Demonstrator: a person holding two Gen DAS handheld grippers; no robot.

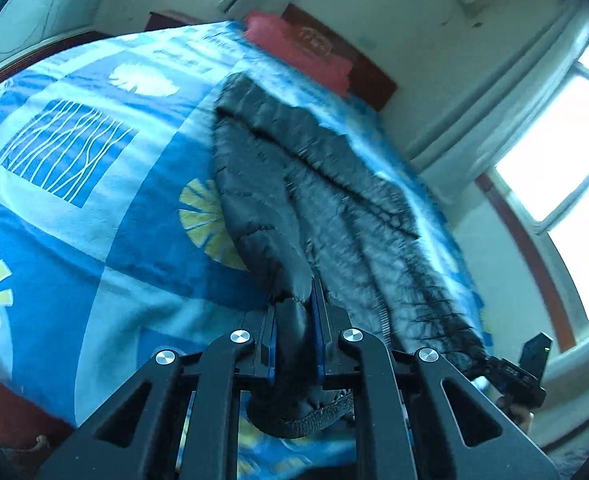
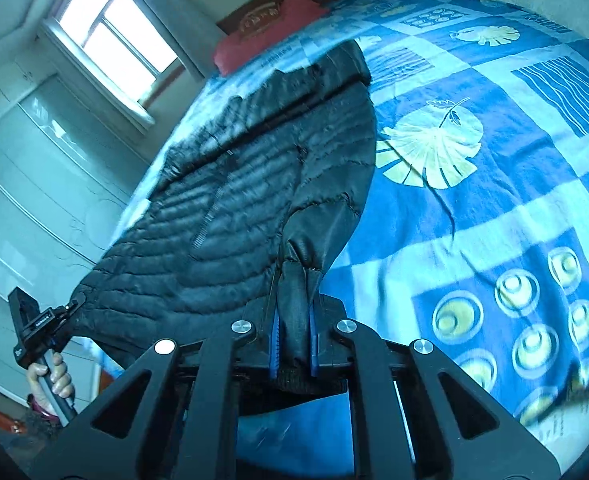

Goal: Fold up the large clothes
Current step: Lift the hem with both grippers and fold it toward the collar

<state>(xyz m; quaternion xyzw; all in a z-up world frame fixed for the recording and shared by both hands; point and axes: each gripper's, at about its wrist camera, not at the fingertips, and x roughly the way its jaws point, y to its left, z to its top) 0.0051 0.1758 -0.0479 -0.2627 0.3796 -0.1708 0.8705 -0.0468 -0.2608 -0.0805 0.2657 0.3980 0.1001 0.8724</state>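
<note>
Both grippers, left (image 1: 294, 320) and right (image 2: 294, 320), clamp the jacket (image 2: 254, 184) hem between their fingers; lifting level should keep the fold straight.

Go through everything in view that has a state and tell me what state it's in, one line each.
Left claw: shut on a corner of the jacket's near edge.
Right claw: shut on the other corner of the near edge.
Black quilted jacket: spread along the bed, near edge raised between the claws.
Blue patterned bedspread: spread over the bed, under the jacket.
Red pillow: lying at the headboard.
</note>
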